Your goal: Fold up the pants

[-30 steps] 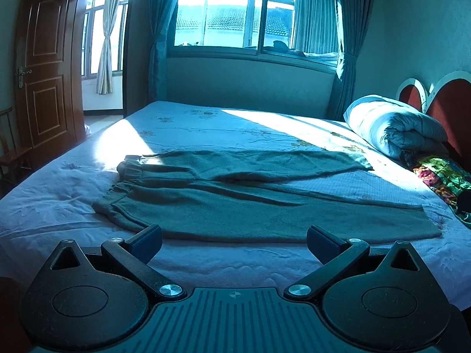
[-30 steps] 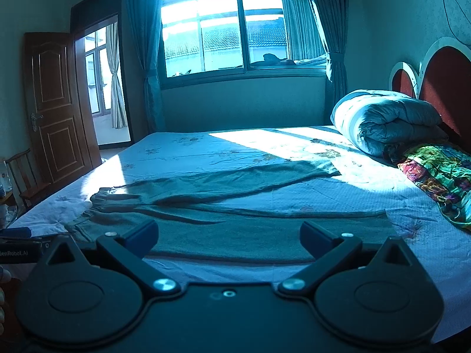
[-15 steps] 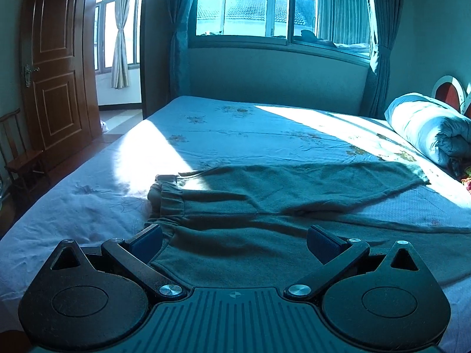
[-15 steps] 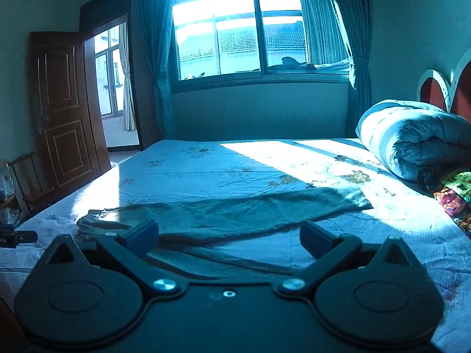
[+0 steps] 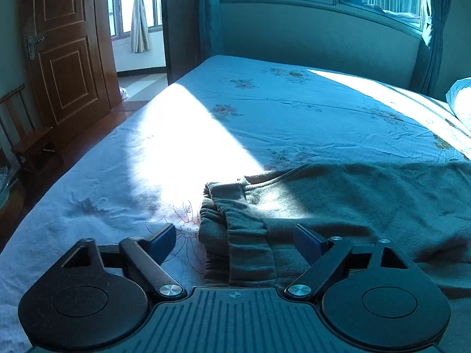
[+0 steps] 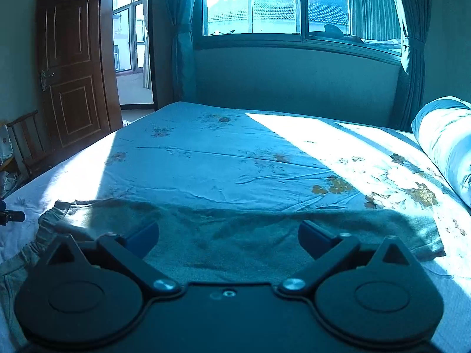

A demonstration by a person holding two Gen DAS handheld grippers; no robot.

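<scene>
Grey-green fleece, thick and limp: the pants (image 5: 338, 206) lay spread on the bed (image 5: 279, 108), elastic waistband (image 5: 235, 223) bunched toward the door side and the far leg (image 6: 265, 223) running out toward the rolled quilt (image 6: 447, 144). Cloth like this looked light and soft, with no stiffness to hold a shape, so it would probably sag and drag on the floral sheet rather than slide cleanly. The gathered waistband was the thickest, firmest part and seemed the safest place to pinch; the hem at the other end offered a second hold, and taking both layers together would likely keep the fold square.

The left claw (image 5: 235, 242) stood wide apart, empty, its blue pads straddling the waistband just above it. The right claw (image 6: 229, 235) was equally wide and empty, poised over the far leg, with the cuff off to its right.

A second ago both cameras sat back from the bed edge and took in the whole garment; since then each had closed in low, the left swinging toward the waist end, the right moving in over the leg, and neither claw had narrowed.
</scene>
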